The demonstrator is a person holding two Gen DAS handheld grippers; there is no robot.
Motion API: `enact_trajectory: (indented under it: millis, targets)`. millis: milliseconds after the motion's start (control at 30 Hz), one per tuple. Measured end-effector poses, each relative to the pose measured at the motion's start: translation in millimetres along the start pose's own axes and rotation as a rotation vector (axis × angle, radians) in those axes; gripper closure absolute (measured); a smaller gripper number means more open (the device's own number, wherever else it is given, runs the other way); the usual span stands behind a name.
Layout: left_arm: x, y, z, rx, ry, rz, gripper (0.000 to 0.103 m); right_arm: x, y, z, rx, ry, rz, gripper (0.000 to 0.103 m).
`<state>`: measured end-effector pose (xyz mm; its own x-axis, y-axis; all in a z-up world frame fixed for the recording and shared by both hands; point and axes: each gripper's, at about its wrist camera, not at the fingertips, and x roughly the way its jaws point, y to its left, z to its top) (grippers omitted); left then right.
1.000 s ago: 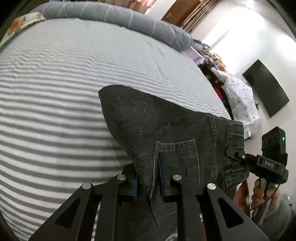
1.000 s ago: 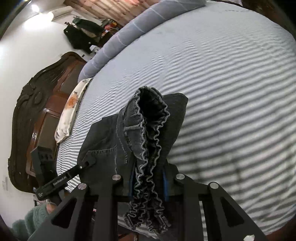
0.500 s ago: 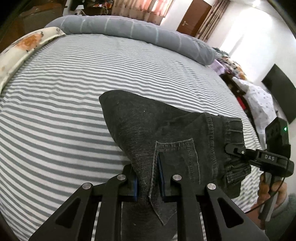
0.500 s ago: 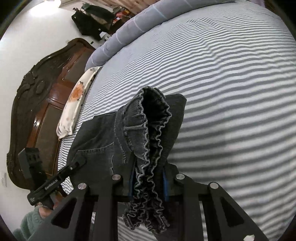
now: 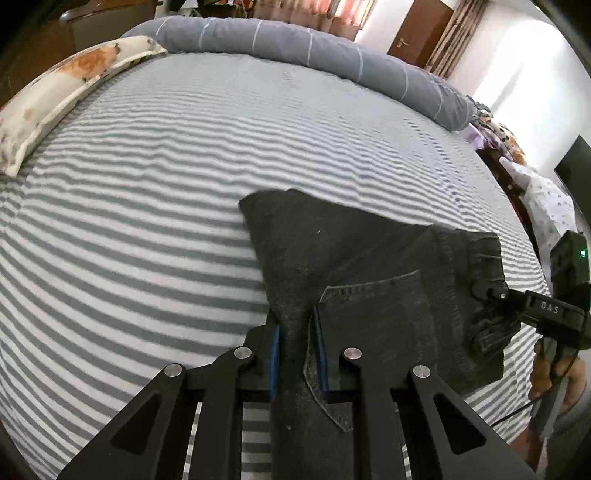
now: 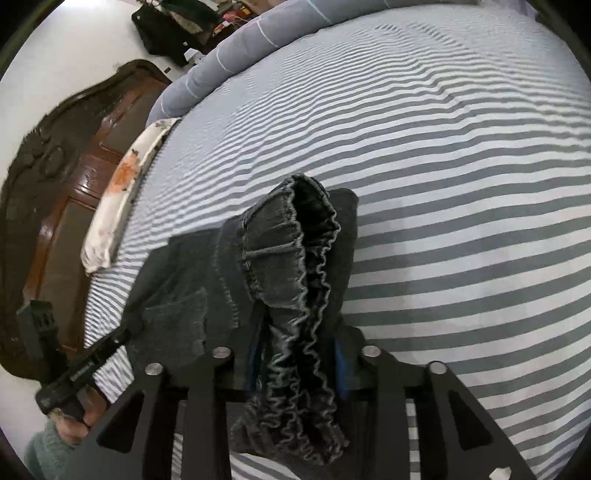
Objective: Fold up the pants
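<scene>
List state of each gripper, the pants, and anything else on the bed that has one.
left gripper: jaws shut on pants near the back pocket
right gripper: jaws shut on the elastic waistband
pants: dark denim, bunched, held by both grippers over the bed
striped sheet: spread flat
grey blanket: rolled along far edge

Below me spreads a bed in a grey-and-white striped sheet. A long grey bolster with thin pale lines lies along its far edge, and a cream pillow with orange flowers lies beside the dark carved wooden headboard. Off to one side I see a brown door and a dark screen on the white wall.
</scene>
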<state>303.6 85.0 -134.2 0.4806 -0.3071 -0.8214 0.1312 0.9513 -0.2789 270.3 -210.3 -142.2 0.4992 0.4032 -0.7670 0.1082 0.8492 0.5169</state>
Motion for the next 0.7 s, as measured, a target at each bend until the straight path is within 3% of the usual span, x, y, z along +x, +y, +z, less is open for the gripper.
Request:
enact_trajectory:
  millis: [300,467,700]
  targets:
    - [-0.4,-6.4,-30.5,0.02,0.027,0.05,0.072,-25.7,-2.2,-39.3,-0.082,-0.045,-0.145,0.052]
    - [9.2,-16.3,-48.7,0.055,0.022,0.137,0.064,-22.7,-1.4,-48.4,-0.092,-0.054,-0.216,0.048]
    - [4.2,-36.5,-46.7,0.113,0.038,0.238,0.059,-28.6,15.2,-46.7,-0.1,-0.054,-0.302,0.043]
